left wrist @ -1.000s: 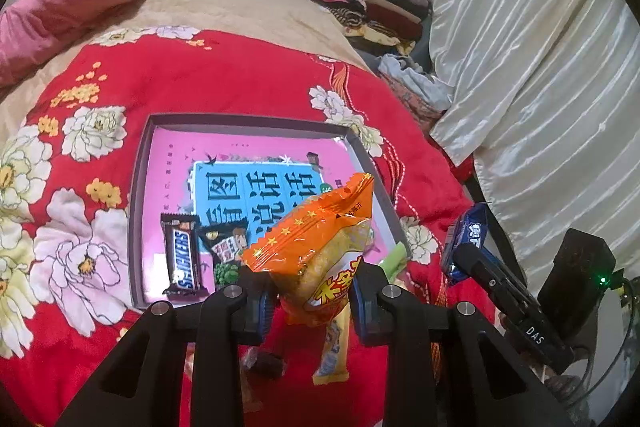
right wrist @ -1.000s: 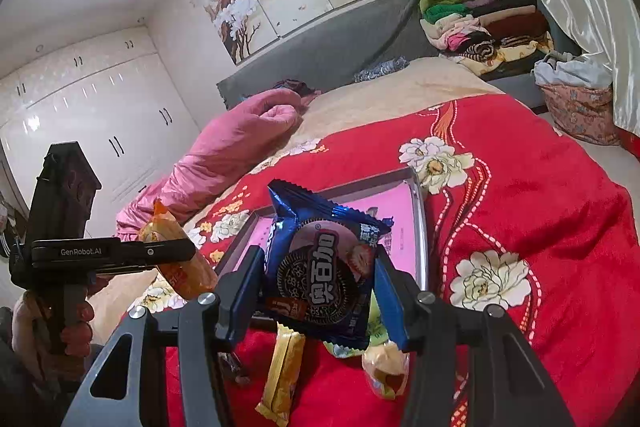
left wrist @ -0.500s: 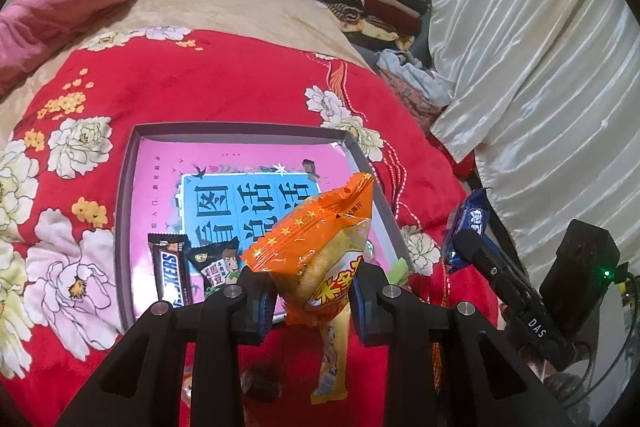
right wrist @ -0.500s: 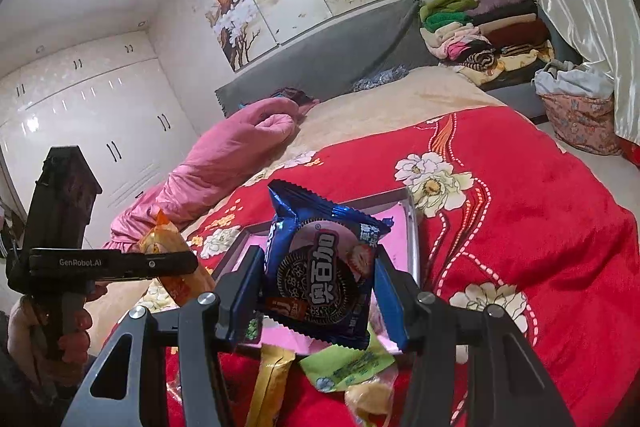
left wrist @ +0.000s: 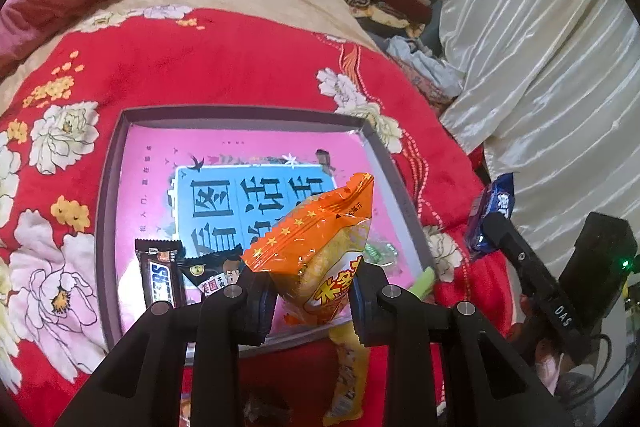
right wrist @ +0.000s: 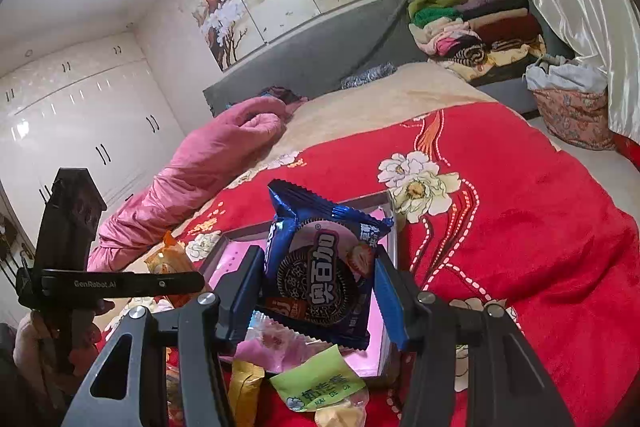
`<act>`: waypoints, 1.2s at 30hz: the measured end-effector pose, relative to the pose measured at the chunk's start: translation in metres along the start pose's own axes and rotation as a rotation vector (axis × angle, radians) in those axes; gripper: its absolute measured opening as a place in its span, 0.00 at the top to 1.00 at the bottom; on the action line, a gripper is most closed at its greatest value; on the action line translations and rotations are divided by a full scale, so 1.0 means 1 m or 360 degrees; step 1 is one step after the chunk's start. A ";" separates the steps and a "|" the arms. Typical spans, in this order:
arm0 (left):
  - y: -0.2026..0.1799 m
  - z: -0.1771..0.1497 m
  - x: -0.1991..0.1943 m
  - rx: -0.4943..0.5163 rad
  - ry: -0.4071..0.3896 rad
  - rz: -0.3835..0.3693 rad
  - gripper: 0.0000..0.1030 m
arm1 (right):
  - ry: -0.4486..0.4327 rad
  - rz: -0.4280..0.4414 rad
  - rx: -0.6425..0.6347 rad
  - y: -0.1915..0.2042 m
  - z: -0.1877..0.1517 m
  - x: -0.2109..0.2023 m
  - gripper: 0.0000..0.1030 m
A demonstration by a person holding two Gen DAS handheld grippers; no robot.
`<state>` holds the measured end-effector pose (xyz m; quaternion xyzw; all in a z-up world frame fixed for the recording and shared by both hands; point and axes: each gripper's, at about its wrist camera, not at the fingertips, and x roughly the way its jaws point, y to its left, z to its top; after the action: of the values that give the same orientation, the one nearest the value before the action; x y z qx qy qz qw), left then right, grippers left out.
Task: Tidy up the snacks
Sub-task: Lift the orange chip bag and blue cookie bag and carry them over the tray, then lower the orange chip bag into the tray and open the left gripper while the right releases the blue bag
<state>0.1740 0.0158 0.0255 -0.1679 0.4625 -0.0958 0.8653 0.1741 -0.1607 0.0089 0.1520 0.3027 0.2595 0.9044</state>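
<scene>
My left gripper [left wrist: 312,301] is shut on an orange snack bag [left wrist: 316,247] and holds it above the near edge of a shallow grey tray [left wrist: 108,195] with a pink printed bottom, lying on the red flowered bedspread. A Snickers bar [left wrist: 160,277] and a black snack packet [left wrist: 210,273] lie in the tray's near left part. My right gripper [right wrist: 320,297] is shut on a blue cookie packet [right wrist: 322,267], held above the tray's near right corner [right wrist: 390,211]. The packet also shows in the left wrist view [left wrist: 490,215].
Loose snacks lie on the bedspread before the tray: a yellow bar [left wrist: 346,371], a green-labelled packet [right wrist: 320,385] and a pale pink wrapper [right wrist: 272,345]. A pink quilt [right wrist: 208,163] lies at the far left. Folded clothes [right wrist: 476,23] and a curtain [left wrist: 540,67] are to the right.
Both grippers have moved forward and closer to the tray with their packets still held. The tray now looks larger in both views.
</scene>
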 end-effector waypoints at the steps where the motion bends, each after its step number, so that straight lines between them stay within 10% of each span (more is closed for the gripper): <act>1: 0.001 0.000 0.003 -0.0004 0.0010 0.0000 0.70 | 0.0008 -0.0002 0.0000 -0.001 0.000 0.002 0.48; 36: 0.004 -0.014 0.064 0.0023 0.0207 0.0017 0.70 | 0.0385 -0.0048 0.0042 -0.018 -0.025 0.065 0.48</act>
<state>0.1974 -0.0040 -0.0324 -0.1525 0.5178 -0.1054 0.8352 0.2095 -0.1359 -0.0493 0.1269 0.4152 0.2584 0.8630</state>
